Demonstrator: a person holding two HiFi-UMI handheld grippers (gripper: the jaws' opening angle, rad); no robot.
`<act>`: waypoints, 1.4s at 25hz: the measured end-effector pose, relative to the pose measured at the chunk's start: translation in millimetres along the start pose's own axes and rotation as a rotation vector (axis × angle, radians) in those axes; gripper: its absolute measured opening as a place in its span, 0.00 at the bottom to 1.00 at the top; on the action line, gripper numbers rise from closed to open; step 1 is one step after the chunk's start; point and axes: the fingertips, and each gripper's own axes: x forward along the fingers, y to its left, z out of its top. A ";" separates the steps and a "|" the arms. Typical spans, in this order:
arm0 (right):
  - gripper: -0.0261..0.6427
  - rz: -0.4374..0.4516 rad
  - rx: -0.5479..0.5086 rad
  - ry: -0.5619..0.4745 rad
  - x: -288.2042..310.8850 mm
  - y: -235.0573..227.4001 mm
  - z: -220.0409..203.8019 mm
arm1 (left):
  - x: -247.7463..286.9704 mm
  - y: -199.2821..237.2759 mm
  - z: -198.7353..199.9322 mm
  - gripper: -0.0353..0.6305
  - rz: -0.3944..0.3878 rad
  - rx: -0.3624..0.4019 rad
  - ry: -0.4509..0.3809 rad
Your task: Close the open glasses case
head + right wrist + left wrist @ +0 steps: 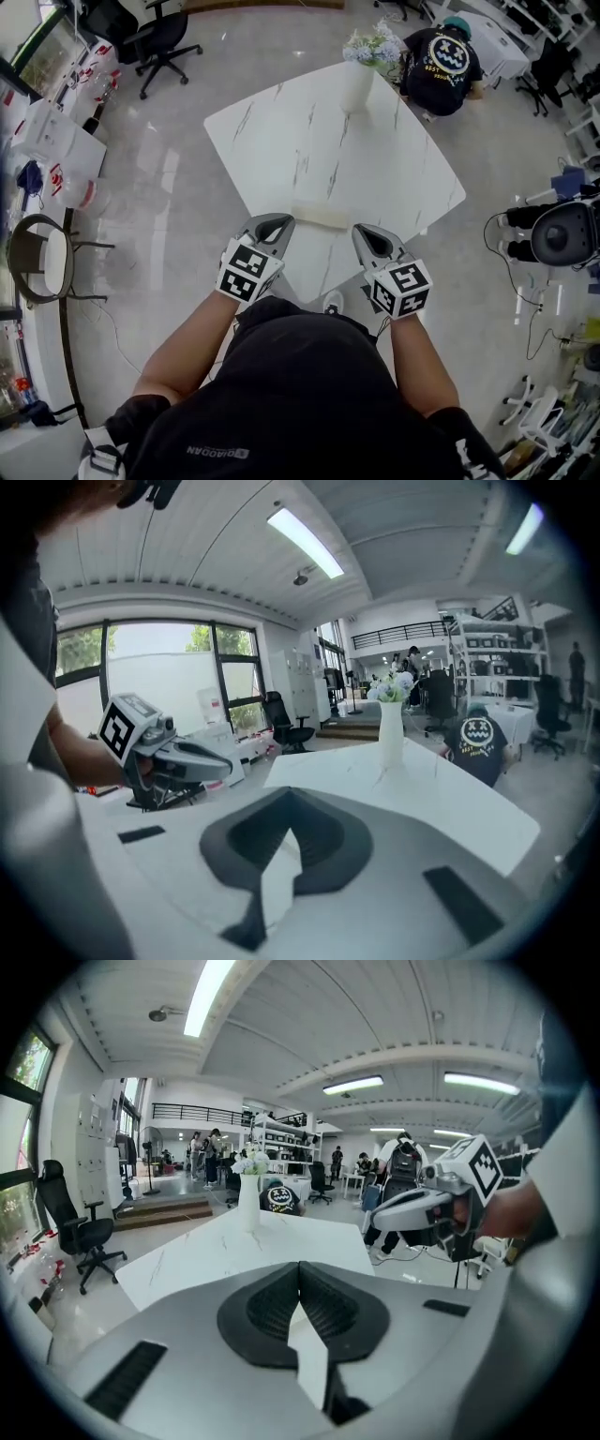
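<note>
My left gripper (300, 1274) had its jaws pressed together on nothing, and so did my right gripper (284, 808). Both hung at the white table's (281, 122) near edge, the pale glasses case (319, 216) lying between them.

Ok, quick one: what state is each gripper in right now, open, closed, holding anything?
Left gripper: closed, jaws together, nothing between them.
Right gripper: closed, jaws together, nothing between them.
</note>
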 end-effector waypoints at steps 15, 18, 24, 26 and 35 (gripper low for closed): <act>0.04 -0.018 0.082 -0.170 -49.6 3.5 54.1 | -42.1 -16.5 66.6 0.06 -0.035 -0.047 -0.117; 0.04 -0.012 0.087 -0.157 -51.3 5.4 52.5 | -44.6 -15.5 69.5 0.06 -0.028 -0.054 -0.108; 0.04 -0.009 0.080 -0.140 -49.9 2.3 52.3 | -44.9 -16.1 72.2 0.06 -0.019 -0.028 -0.107; 0.04 -0.011 0.079 -0.140 -50.2 0.8 53.4 | -45.4 -16.4 74.4 0.06 -0.014 -0.021 -0.109; 0.04 -0.010 0.060 -0.120 -43.0 -1.1 49.5 | -41.4 -15.1 77.6 0.06 -0.015 -0.008 -0.115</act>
